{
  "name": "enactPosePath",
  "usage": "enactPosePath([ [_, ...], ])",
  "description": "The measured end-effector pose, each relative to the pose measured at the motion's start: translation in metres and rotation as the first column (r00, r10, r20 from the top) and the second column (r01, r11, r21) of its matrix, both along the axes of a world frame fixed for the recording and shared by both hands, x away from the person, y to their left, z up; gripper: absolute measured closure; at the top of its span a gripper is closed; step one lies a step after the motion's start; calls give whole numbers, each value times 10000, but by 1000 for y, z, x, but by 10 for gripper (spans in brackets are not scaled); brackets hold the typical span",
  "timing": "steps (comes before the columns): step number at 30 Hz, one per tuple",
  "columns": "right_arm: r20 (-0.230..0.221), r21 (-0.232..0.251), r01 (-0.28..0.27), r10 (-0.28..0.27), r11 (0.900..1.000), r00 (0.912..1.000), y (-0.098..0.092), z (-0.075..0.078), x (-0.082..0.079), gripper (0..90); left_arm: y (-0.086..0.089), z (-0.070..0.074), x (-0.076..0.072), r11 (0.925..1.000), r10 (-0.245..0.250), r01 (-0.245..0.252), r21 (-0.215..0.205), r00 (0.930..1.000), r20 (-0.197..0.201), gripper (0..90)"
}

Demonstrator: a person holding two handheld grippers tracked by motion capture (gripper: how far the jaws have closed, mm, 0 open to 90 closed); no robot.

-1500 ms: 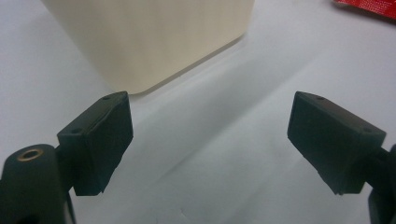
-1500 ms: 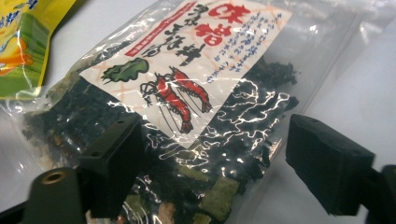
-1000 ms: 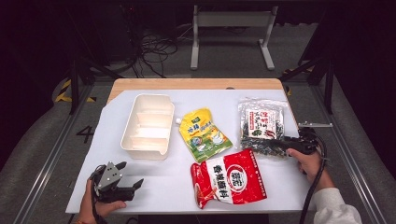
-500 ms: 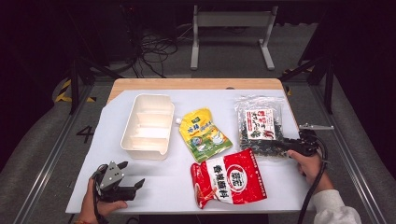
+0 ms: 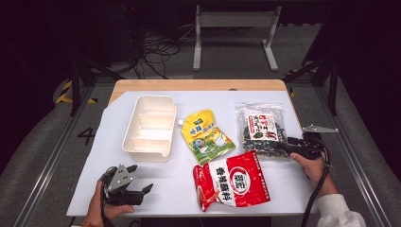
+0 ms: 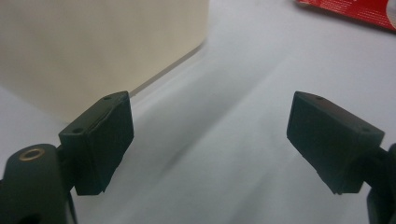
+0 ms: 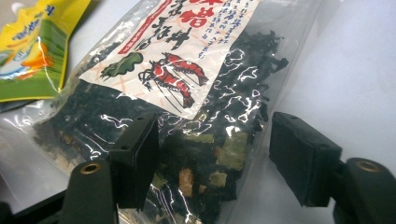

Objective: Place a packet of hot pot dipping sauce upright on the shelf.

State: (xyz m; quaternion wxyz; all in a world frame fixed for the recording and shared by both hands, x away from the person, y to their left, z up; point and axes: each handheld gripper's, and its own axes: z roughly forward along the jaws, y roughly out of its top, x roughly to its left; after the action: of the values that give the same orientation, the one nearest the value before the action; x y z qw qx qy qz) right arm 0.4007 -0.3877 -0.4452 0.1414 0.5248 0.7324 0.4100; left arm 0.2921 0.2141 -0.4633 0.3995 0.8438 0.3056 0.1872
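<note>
Right gripper view is showing the seaweed bag point(image 7: 196, 112) lying between the right gripper point(image 7: 212, 158)'s just-opening jaws, near the table point(image 7: 355, 70)'s right edge.

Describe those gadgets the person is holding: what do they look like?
Both are black handheld tools ending in two blocky black jaws with small screw holes. The left gripper carries a grey three-cornered plate on top; the right gripper trails a black cable past a white sleeve. Brass-coloured eyelets sit at the jaw bases.
</note>
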Motion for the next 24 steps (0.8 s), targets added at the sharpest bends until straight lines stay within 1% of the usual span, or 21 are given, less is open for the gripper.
enactPosePath([
  [2,110,-236,45,-43,9997,9999,2,2,-2,312,-2,-1,0,10000,-79,79,52,10000,-29,154],
  [4,466,-511,184,-160,9985,9988,3,8,-8,312,-4,-1,-1,9999,-138,138,13,9998,-110,156],
  [7,860,-440,222,-184,9988,9961,3,18,-19,317,-6,-2,-1,9997,-237,238,44,9996,-141,155],
  [8,951,-379,177,-140,9991,9954,4,20,-22,322,-7,-2,-1,9996,-279,279,-14,9994,-203,156],
  [9,1047,-372,31,8,9993,9945,6,22,-29,323,-8,-2,-1,9995,-303,304,30,9993,-217,156],
  [11,1054,-338,-344,378,9988,9937,13,25,-41,334,-10,-2,-2,9991,-401,403,88,9990,-217,157],
  [13,941,-144,-1032,1041,9946,9901,24,28,-56,333,-11,-2,-2,9987,-487,490,147,9986,-190,157],
  [14,859,-47,-1525,1524,9883,9846,33,29,-65,332,-11,-2,-2,9988,-472,475,129,9987,-210,157],
  [15,759,-96,-1984,1986,9801,9771,43,30,-73,328,-12,-2,-2,9987,-490,492,93,9985,-237,157],
  [17,521,74,-2643,2635,9644,9632,57,30,-81,309,-12,-2,-1,9987,-486,489,107,9985,-259,157],
  [18,355,70,-3044,3040,9525,9520,67,28,-86,297,-14,-2,0,9985,-523,526,138,9984,-235,157],
  [19,258,56,-3217,3214,9468,9466,72,27,-88,288,-15,-2,0,9982,-573,576,148,9981,-206,157],
  [21,45,174,-3606,3606,9326,9327,84,23,-92,274,-17,-2,1,9978,-649,653,133,9976,-222,157],
  [22,45,174,-3606,3606,9326,9327,84,23,-92,274,-17,-2,1,9978,-649,653,133,9976,-222,157],
  [23,-94,170,-3724,3726,9279,9280,89,20,-93,268,-19,-2,1,9973,-713,717,144,9971,-254,157],
  [24,-441,255,-3897,3904,9206,9196,97,13,-93,266,-21,-2,3,9966,-799,803,160,9965,-241,157],
])
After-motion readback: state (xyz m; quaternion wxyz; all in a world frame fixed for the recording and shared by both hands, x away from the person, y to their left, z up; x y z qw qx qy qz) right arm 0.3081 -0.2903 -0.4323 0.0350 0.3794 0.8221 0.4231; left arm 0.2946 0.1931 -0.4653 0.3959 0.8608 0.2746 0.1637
